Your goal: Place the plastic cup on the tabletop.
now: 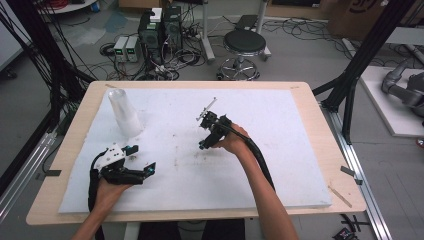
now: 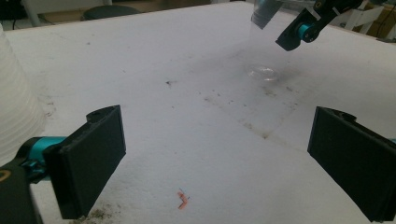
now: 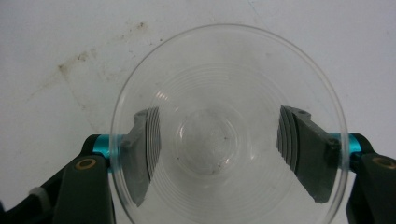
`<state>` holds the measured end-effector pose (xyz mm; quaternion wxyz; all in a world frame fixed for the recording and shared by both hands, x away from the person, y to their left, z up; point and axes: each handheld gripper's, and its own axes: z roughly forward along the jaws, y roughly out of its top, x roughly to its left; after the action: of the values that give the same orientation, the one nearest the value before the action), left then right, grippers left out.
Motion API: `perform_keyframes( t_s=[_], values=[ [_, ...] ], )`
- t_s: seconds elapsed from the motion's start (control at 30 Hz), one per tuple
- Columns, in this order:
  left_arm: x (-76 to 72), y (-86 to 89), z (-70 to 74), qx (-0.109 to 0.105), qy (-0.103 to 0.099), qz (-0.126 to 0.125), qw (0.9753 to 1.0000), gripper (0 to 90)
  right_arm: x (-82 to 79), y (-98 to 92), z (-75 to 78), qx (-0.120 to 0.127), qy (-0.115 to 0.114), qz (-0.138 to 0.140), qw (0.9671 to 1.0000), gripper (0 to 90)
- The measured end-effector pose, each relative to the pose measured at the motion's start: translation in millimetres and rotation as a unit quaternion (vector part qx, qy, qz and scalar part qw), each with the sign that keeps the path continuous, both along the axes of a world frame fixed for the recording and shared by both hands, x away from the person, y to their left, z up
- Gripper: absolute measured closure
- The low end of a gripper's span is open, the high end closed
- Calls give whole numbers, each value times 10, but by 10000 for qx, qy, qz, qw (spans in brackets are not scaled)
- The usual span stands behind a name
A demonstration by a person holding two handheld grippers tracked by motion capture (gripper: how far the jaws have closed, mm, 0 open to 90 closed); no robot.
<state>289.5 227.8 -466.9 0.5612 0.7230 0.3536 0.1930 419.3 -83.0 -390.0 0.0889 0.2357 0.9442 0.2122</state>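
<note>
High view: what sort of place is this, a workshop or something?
Probably a robotics lab: a wooden table with a white mat, computer towers amid tangled cables on the floor, and a grey robot arm nearby.

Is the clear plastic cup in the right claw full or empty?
Empty: the clear plastic cup shows its bare bottom, and the white table mat through it.

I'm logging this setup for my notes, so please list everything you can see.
cup stack: one, translucent white, mat's far left
clear cup: one, clear, between right gripper's jaws
red scrap: one, red, on mat by left gripper
mat: one, white, covers table
table: one, pale wood
stool: one, black, floor beyond table
left gripper: one, black, open, near left
right gripper: one, black, mid-mat
</note>
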Motion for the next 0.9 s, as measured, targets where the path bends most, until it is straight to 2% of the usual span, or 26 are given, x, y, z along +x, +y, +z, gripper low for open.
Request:
perform_keyframes(
  t_s=[0.1, 0.27, 0.47, 0.6, 0.63, 0.7, 0.77, 0.9],
  values=[
    [1, 3, -1, -18, 0, 3, 10000, 42, 0, 1, -2, -9, -2, 4, 10000, 281],
    [5, 6, -1, -26, 7, -18, 10000, 42, -4, 28, -46, -91, -29, -97, 9999, 133],
    [6, 11, -1, -45, 31, -16, 10000, 42, -5, 14, -43, -84, -52, -36, 9999, 132],
    [7, 16, -1, -44, 13, -23, 10000, 42, -15, -18, -34, -125, -38, -112, 9999, 132],
    [7, 16, -1, -43, 15, -21, 10000, 42, -23, -39, -36, -41, -65, -92, 9999, 133],
    [9, 16, -2, -66, 25, -26, 10000, 42, -40, -97, -61, 204, 30, -156, 9997, 133],
    [12, 16, -2, -83, 53, -17, 9999, 42, -69, -144, -80, 182, -35, -201, 9996, 133],
    [12, 17, -2, -94, 48, -16, 9999, 42, -129, -264, -75, 383, -97, -250, 9989, 134]
  ],
)
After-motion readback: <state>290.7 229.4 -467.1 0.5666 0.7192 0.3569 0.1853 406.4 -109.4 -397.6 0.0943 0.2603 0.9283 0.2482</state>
